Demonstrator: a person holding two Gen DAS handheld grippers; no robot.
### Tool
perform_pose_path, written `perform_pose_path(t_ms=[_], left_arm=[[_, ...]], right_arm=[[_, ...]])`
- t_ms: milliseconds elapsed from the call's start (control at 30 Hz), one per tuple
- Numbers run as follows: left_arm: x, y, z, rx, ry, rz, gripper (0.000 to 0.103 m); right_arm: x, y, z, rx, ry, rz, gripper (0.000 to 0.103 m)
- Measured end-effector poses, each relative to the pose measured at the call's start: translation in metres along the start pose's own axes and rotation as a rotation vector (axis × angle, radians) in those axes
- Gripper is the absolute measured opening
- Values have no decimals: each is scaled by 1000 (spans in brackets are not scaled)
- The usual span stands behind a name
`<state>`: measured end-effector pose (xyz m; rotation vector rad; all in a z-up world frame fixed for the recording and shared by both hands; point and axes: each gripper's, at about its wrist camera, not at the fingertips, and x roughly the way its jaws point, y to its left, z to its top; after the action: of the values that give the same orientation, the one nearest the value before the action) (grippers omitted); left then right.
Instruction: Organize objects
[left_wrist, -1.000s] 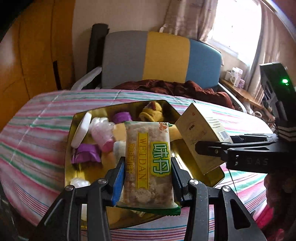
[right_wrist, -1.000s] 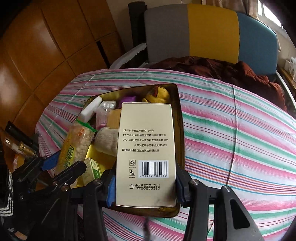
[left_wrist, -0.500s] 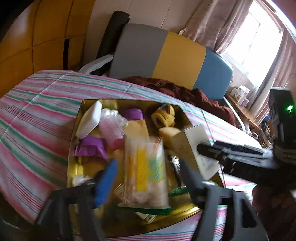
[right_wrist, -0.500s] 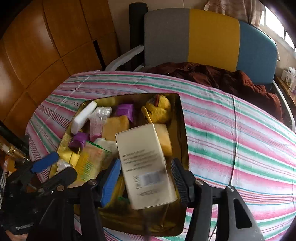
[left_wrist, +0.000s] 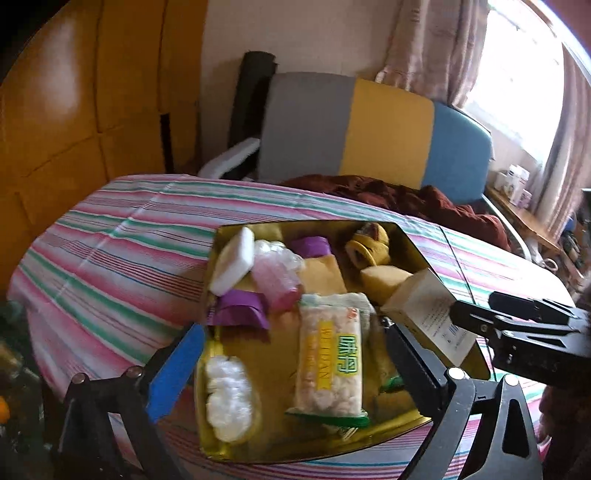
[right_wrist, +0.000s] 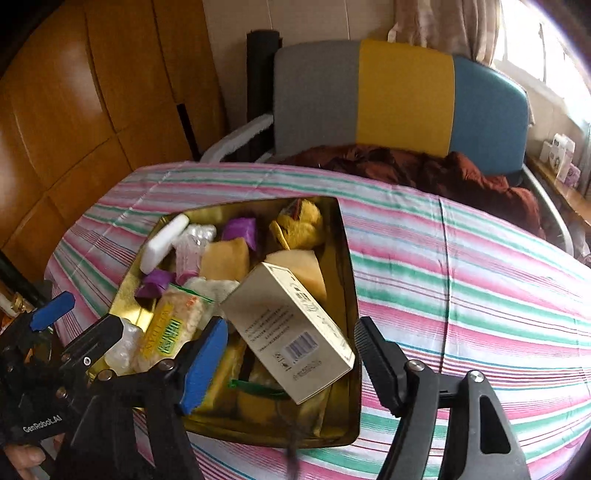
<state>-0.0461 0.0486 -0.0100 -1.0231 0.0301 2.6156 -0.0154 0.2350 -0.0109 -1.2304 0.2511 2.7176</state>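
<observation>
Striped cloth in pink, green and white covers the surface (left_wrist: 122, 251) in front of me, and a chair (right_wrist: 402, 99) with grey, yellow and blue parts stands behind it with a dark red blanket (right_wrist: 424, 170) on its seat. Wooden panels fill the wall off to my left.

A gold tin tray (left_wrist: 417, 247) sits on the cloth, right ahead of both my claws. It is full of little things.

My left claw (left_wrist: 291, 354) is let go and its jaws have just been opening wide. The snack pack (left_wrist: 330, 354) with yellow and green writing lies flat in the tray between my two fingers, but neither finger touches it. Just left of it, by my blue pad, is a white bumpy packet (left_wrist: 229, 398). Farther ahead are a purple wrapper (left_wrist: 240, 310), a white bar (left_wrist: 234, 264), a pink bottle (left_wrist: 275, 277) and a yellow fuzzy toy (left_wrist: 369, 243).

My right claw (right_wrist: 291, 363) is let go too, and its jaws have also just been opening. The cream box (right_wrist: 291, 325) with the barcode lies tilted on top of the other things at the near right part of the tray. It is between my fingers but they do not press it. A yellow sponge block (right_wrist: 299, 266) is just past the box.

In the right view, my left claw shows low on the left, with a bit of my hand (right_wrist: 22, 458) under it.
</observation>
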Motion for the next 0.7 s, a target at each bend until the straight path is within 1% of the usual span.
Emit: perform_pose_path(t_ms=[67, 233, 300, 433, 533, 600, 700], left_arm=[[-6, 2, -1, -2, -10, 22, 103], [-21, 1, -4, -3, -34, 48, 103], [-28, -1, -4, 2, -49, 66, 103], [-39, -4, -6, -3, -73, 76, 103], [-45, -8, -9, 4, -86, 117, 103], [-47, -9, -12, 1, -91, 122, 103], [-49, -8, -16, -22, -86, 108, 103]], right_arm=[[-6, 6, -2, -12, -21, -4, 77], [-20, 21, -8, -56, -69, -36, 77], [-23, 22, -10, -56, -79, -37, 77], [-29, 23, -17, -41, -93, -43, 77], [-33, 22, -23, -27, -103, -55, 77], [-34, 22, -26, -27, -106, -59, 77], [-34, 22, -30, -23, -102, -57, 77]])
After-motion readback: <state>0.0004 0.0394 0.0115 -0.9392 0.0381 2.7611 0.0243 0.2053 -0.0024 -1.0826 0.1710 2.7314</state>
